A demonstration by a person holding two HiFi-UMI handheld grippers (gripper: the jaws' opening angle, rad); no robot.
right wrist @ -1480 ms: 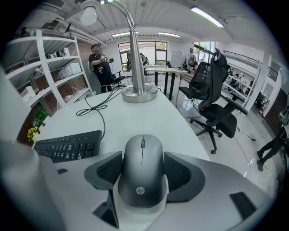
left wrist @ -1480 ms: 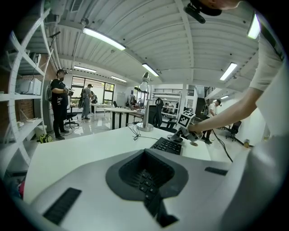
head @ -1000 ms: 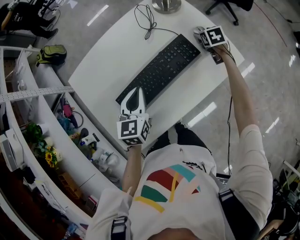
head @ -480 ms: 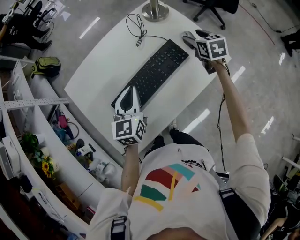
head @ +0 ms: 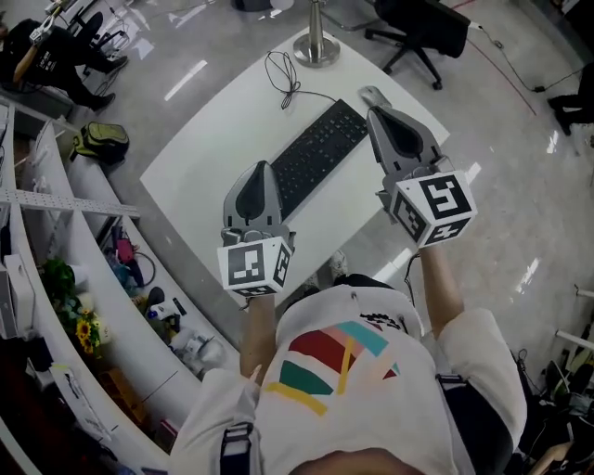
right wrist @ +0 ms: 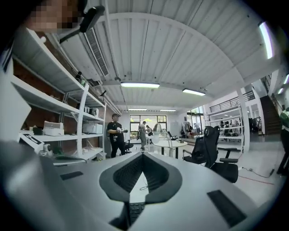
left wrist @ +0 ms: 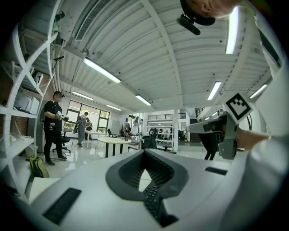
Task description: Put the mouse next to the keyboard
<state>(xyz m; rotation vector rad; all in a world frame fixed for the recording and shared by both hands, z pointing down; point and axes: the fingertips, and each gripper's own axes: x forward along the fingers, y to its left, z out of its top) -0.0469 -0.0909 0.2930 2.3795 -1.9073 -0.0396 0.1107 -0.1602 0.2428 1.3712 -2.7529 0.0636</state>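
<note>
The grey mouse (head: 374,96) lies on the white table (head: 223,121), just off the right end of the black keyboard (head: 320,153). My right gripper (head: 375,113) hovers over the table's near right edge, pulled back from the mouse, shut and empty. Its own view shows the closed jaws (right wrist: 143,155) with the keyboard (right wrist: 135,208) below them. My left gripper (head: 263,169) hangs above the keyboard's left end, also shut with nothing in it. Through the notch of its jaws (left wrist: 144,153) some keys of the keyboard (left wrist: 151,198) show.
The keyboard's black cable (head: 283,70) coils at the table's far side near a round metal stand base (head: 316,46). An office chair (head: 422,28) stands beyond the table. White shelving (head: 56,232) with clutter runs along the left. A green bag (head: 102,139) lies on the floor.
My right gripper has drawn back from the mouse toward the person and closed, leaving the mouse on the table. My left gripper has stayed shut near the keyboard's left end.
</note>
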